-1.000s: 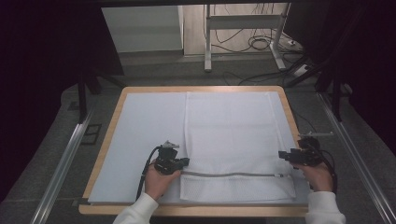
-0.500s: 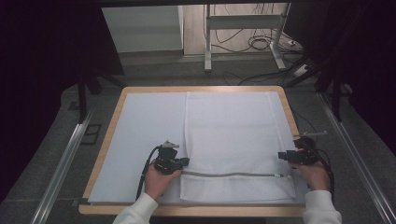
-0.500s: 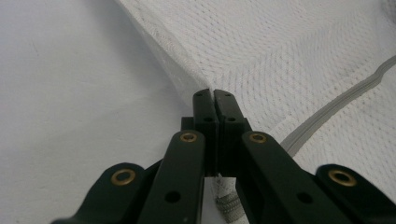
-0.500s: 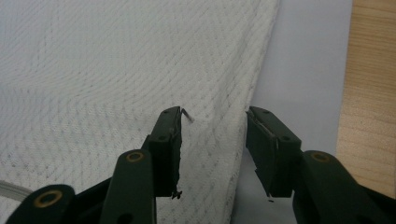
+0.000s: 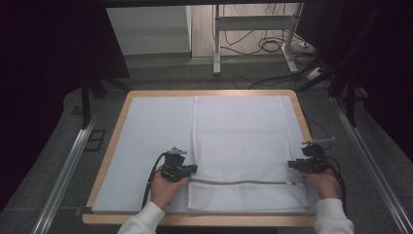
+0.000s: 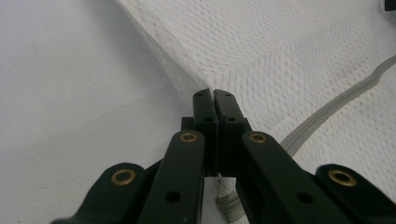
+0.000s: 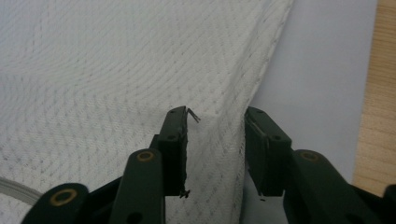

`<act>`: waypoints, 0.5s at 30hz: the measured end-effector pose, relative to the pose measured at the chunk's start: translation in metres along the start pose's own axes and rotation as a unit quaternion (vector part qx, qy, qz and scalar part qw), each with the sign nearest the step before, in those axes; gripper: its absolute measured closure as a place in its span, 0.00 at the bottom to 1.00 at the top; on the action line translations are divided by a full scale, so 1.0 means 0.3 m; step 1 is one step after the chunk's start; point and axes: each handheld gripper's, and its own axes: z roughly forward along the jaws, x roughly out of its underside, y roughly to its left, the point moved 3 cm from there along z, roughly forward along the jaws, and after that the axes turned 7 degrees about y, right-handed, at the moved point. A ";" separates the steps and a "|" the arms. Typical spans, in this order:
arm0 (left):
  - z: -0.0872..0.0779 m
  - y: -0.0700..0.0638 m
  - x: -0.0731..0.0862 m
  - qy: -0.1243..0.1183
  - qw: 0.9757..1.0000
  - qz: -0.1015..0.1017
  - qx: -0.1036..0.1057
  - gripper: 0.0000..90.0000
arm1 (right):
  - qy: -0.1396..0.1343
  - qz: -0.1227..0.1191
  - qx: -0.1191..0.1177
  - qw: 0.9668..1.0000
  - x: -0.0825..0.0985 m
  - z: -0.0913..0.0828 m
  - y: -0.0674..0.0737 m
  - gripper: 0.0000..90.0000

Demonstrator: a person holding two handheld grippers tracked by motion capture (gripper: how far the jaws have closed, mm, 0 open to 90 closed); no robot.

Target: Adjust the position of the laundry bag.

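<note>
A white mesh bag (image 5: 243, 136) lies flat on the pale mat (image 5: 151, 131), with a grey zipper (image 5: 238, 182) running across it near the front edge. My left gripper (image 5: 194, 169) is shut on the bag's left edge, just above the zipper's end; in the left gripper view the jaws (image 6: 214, 93) pinch the mesh hem beside the zipper (image 6: 327, 112). My right gripper (image 5: 290, 164) stands open at the bag's right edge. In the right gripper view, its jaws (image 7: 217, 116) straddle a raised fold of the mesh (image 7: 116, 70) without closing on it.
The mat covers a wooden table (image 5: 209, 92) whose rim shows on all sides. Metal rails (image 5: 68, 165) run along the floor on both sides. A desk frame (image 5: 253, 29) and cables lie beyond the far edge. The mat's left half is bare.
My right gripper has shifted slightly left, onto the bag's right edge. The left gripper has held still, shut on the left edge.
</note>
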 end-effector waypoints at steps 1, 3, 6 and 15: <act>0.000 0.000 0.000 0.000 1.000 0.000 0.000 0.99 | 0.000 -0.005 0.008 1.000 0.000 0.000 0.001 0.73; 0.000 0.001 0.000 0.000 1.000 0.000 0.000 0.99 | 0.001 -0.011 0.017 1.000 0.000 0.000 0.002 0.79; -0.003 0.001 -0.001 -0.002 1.000 -0.002 0.002 0.99 | 0.000 -0.011 0.027 1.000 0.001 0.000 -0.003 0.87; -0.006 0.005 -0.001 -0.001 1.000 -0.002 0.002 0.99 | -0.009 -0.012 0.007 1.000 0.003 -0.002 -0.015 0.96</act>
